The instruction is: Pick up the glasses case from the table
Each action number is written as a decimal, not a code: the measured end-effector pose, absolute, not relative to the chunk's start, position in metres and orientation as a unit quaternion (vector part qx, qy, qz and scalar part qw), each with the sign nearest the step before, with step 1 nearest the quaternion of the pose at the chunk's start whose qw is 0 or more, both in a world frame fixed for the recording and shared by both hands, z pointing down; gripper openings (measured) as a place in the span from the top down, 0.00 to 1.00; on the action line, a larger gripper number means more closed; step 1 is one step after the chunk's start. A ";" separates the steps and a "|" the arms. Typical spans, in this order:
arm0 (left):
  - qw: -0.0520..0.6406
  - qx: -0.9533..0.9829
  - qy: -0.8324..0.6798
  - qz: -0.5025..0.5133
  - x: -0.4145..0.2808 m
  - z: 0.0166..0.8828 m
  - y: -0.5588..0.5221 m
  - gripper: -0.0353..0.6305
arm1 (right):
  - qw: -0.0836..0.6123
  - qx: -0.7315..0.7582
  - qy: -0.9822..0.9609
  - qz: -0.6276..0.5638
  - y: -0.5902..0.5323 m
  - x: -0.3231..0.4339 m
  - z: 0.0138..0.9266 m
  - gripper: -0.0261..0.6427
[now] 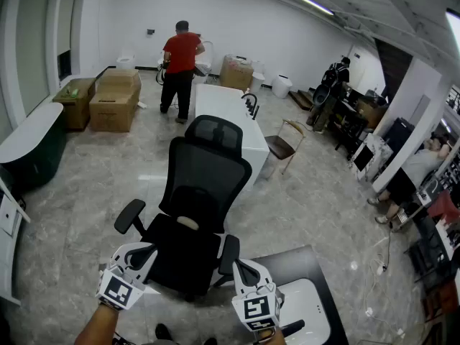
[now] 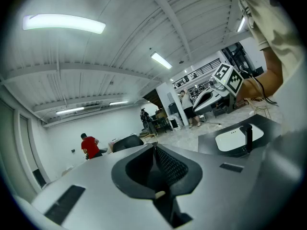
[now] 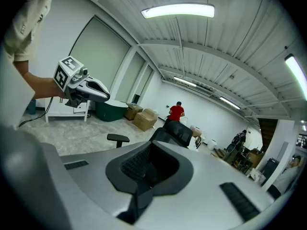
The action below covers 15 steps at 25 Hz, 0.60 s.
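Both grippers hang side by side low in the head view, in front of a black office chair (image 1: 198, 207). My left gripper (image 1: 149, 254) has its jaws together with nothing between them, as the left gripper view (image 2: 154, 150) also shows. My right gripper (image 1: 241, 268) looks the same, jaws closed and empty (image 3: 151, 152). A dark table (image 1: 298, 261) stands just right of the right gripper. On it lies a white rounded thing (image 1: 305, 307) with a black piece (image 2: 248, 138) upright at its edge. I cannot tell whether that is the glasses case.
A person in a red shirt (image 1: 180, 67) stands at the far end by a white table (image 1: 226, 113). Cardboard boxes (image 1: 115, 95) are at the back left, a wooden chair (image 1: 284, 146) is mid right, and more people and equipment line the right wall.
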<state>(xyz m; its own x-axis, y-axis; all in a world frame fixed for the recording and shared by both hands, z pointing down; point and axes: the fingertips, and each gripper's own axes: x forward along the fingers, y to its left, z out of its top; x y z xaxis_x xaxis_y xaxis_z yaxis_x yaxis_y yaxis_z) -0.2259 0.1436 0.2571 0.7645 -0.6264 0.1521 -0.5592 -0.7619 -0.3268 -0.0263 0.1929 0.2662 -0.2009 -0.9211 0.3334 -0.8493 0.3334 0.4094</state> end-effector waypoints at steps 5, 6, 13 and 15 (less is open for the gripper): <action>0.128 -0.932 0.314 -0.126 -0.227 0.260 0.135 0.90 | 0.272 0.577 -0.768 -0.061 0.186 -0.027 0.268 0.93; 0.127 -0.933 0.312 -0.127 -0.229 0.262 0.133 0.90 | 0.272 0.578 -0.767 -0.061 0.184 -0.029 0.269 0.93; 0.126 -0.938 0.300 -0.122 -0.244 0.269 0.115 0.90 | 0.259 0.576 -0.773 -0.054 0.171 -0.051 0.274 0.93; 0.125 -0.939 0.297 -0.120 -0.251 0.270 0.109 0.90 | 0.258 0.578 -0.772 -0.053 0.166 -0.060 0.276 0.92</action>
<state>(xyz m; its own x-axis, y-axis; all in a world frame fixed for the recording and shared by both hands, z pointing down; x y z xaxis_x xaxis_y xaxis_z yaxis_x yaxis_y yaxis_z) -0.2513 0.1094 0.2698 0.7948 -0.5875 0.1520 -0.5273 -0.7926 -0.3061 -0.0596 0.1664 0.2759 -0.1981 -0.9204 0.3371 -0.8659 0.3255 0.3799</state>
